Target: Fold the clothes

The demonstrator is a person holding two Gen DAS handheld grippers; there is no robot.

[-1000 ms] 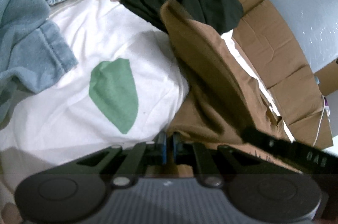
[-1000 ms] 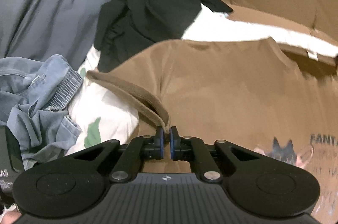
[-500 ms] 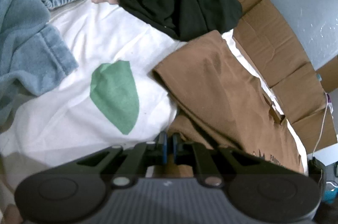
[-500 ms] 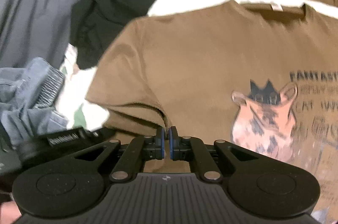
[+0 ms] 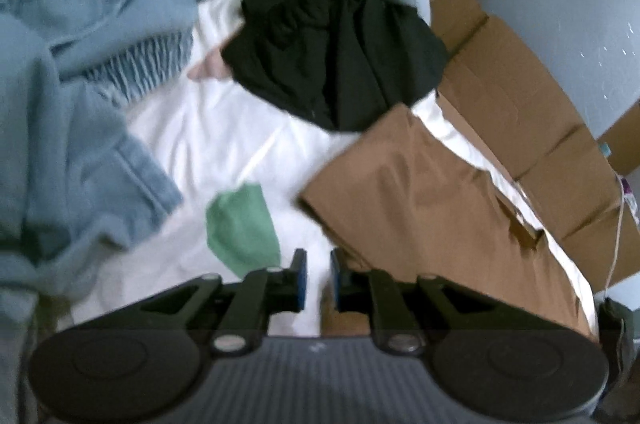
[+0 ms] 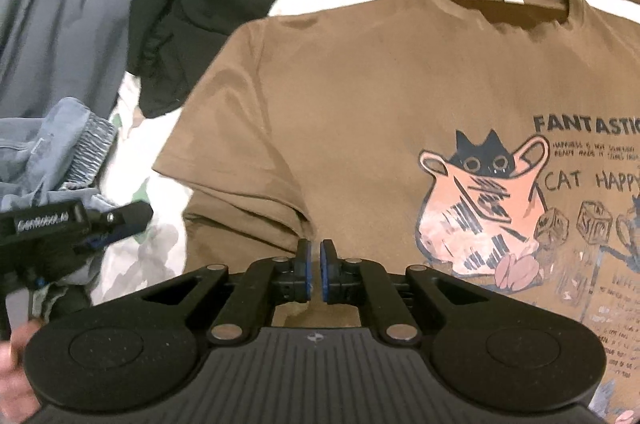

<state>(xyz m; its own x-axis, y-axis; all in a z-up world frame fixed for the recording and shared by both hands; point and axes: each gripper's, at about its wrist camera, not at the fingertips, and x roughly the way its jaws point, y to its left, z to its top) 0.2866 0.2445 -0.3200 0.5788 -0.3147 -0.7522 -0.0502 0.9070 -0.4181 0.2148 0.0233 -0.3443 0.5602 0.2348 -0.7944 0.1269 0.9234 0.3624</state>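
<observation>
Shirt (image 6: 360,96) lies spread flat for folding; left tool (image 5: 318,280) opening, empty; right tool (image 6: 315,270) nearly closed, empty.

brown T-shirt (image 6: 360,96) with pink-and-black cat print, black garment (image 5: 340,56), blue denim (image 5: 80,104)

The left gripper (image 5: 318,278) points steeply down, its jaws opening with nothing between them; the right gripper (image 6: 315,274) angles down likewise. Its jaws are all but closed, empty.
</observation>
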